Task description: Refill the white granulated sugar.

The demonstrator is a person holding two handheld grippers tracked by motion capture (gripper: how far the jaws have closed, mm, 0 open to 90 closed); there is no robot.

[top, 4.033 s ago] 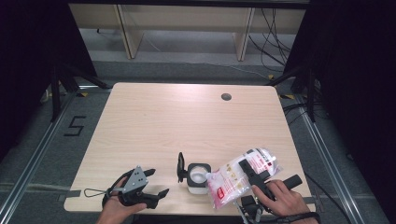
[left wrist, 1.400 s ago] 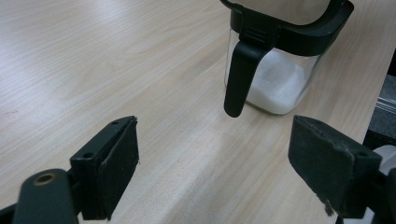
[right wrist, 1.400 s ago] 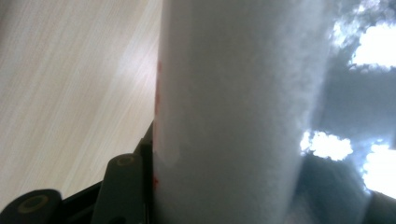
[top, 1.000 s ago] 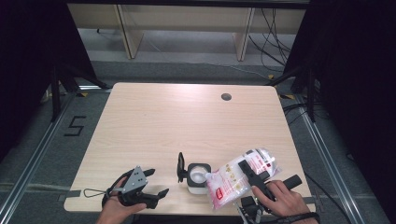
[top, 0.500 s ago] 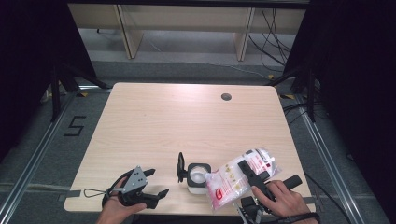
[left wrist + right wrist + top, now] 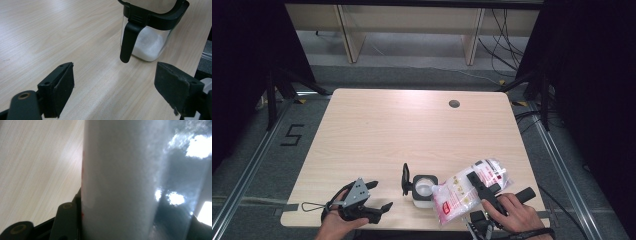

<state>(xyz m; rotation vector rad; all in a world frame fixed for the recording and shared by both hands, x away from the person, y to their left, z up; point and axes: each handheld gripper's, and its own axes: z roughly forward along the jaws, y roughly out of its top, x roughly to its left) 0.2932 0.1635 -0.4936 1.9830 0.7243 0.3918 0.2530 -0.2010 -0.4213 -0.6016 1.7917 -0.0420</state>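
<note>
The jar (image 6: 424,189) stands upright near the front edge of the table (image 6: 412,130), and everything else sits around it. It is a clear, square-sided jar with a black rim, its black lid (image 6: 405,179) flipped up on the jar's left side, and white grains fill its lower part. Touching the jar's right side is the bag (image 6: 469,187), a clear plastic pouch of white grains with red print, tilted so its lower end leans over the jar's open mouth. The right gripper (image 6: 482,186) clamps the bag across its middle, to the right of the jar; in the right gripper view the bag (image 6: 130,180) fills the space between the jaws, which are about half closed and pressing its sides (the bag's white bulk hides most of the right-hand jaw). The right hand (image 6: 514,214) holds that gripper at the table's front edge, right of the jar. The left gripper (image 6: 377,196) rests on the table to the left of the jar, apart from it, with its jaws wide open and nothing between them. In the left gripper view the jar (image 6: 150,37) stands beyond the jaws, with a black handle-like tab hanging down its side.
</note>
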